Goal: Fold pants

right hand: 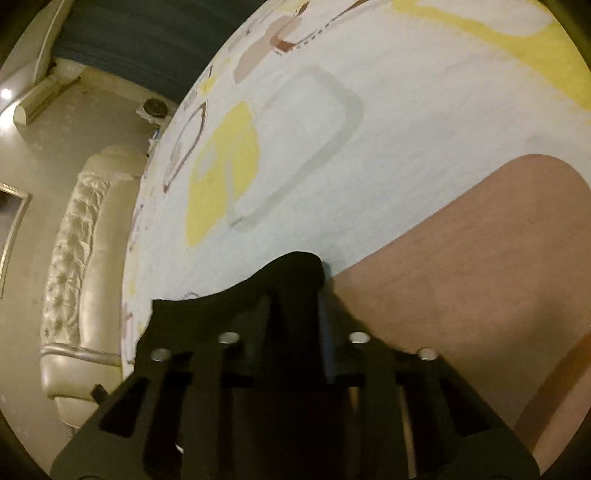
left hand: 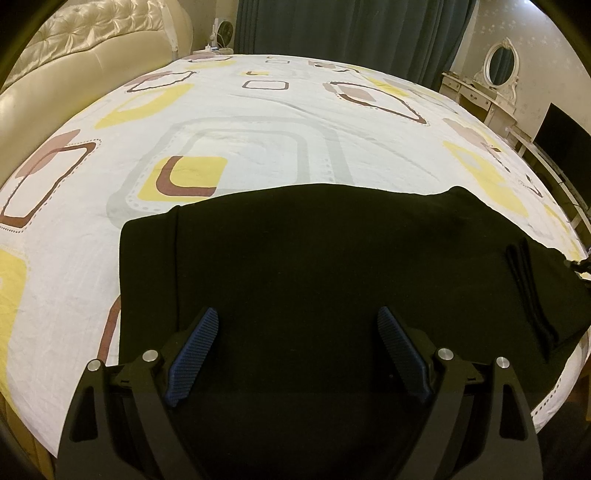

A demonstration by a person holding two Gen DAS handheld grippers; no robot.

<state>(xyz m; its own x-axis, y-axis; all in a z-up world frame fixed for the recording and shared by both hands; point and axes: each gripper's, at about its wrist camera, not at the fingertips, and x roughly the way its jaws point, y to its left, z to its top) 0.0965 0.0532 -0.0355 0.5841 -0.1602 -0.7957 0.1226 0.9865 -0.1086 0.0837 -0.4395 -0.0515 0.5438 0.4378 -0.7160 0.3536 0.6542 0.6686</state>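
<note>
Your left tool (left hand: 297,350) hangs over the black pants (left hand: 332,266) with its two blue pads (left hand: 195,354) wide apart, and nothing is between them. The pants lie flat on the bed sheet (left hand: 240,110) and fill the lower middle and lower right of the left wrist view; their far edge runs across the middle of the frame. A darker band of the same cloth shows at the right side of the pants.

Your right tool (right hand: 295,314) is clamped on a fold of the pants (right hand: 291,273), in the lower middle of the right wrist view. The black cloth bulges up past the fingertips and spreads to the lower left. This picture is tilted and a little blurred. The sheet (right hand: 406,129) behind it carries grey, yellow and brown rounded squares.

In the left wrist view, the padded cream headboard (left hand: 92,48) is in the upper left, the dark curtain (left hand: 351,33) is at the top, and a white dressing table with an oval mirror (left hand: 500,64) stands in the upper right. A small fan (left hand: 223,33) stands near the curtain. You can read no brand, label or writing in either view.
</note>
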